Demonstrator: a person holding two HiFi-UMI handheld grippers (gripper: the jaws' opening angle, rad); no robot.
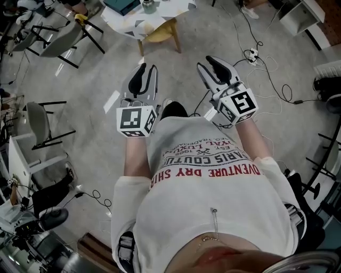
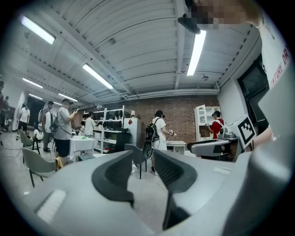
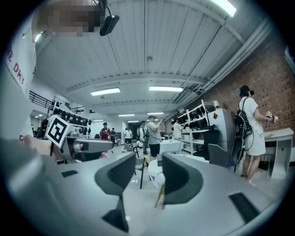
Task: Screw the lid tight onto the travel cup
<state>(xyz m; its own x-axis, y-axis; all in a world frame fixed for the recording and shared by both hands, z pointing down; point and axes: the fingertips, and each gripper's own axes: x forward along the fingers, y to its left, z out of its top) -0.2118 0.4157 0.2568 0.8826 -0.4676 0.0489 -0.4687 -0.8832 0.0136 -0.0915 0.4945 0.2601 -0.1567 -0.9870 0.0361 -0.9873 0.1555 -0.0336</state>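
Both grippers are held level in front of the person's body, side by side and apart from each other, above a bare concrete floor (image 1: pixel 186 69).

**Left gripper** (image 1: pixel 148 68)
- Its marker cube (image 1: pixel 136 120) sits at the rear, close to the person's white printed shirt (image 1: pixel 213 186).
- In the left gripper view, the left gripper (image 2: pixel 143 154) has its jaws slightly spread. A narrow gap separates the dark pads (image 2: pixel 115 175). Only the floor and the distant room show through the gap.

**Right gripper** (image 1: pixel 209 63)
- Its marker cube (image 1: pixel 238 106) faces the head camera.
- In the right gripper view, the right gripper (image 3: pixel 149 159) has its jaws spread somewhat wider. Nothing is between them.

**Task item**
- Neither gripper holds a cup or a lid.
- A table with a white cloth (image 1: pixel 128 18) stands well ahead of the grippers, at the top edge of the head view, with a wooden chair (image 1: pixel 162 31) just beside it.
- A small round vessel (image 1: pixel 149 6) stands on that table. It is too small to tell whether it is the travel cup.

**Surroundings**
- Black cables (image 1: pixel 277 80) and a power strip (image 1: pixel 251 53) lie on the floor to the right.
- A grey chair (image 1: pixel 37 120) stands to the left.
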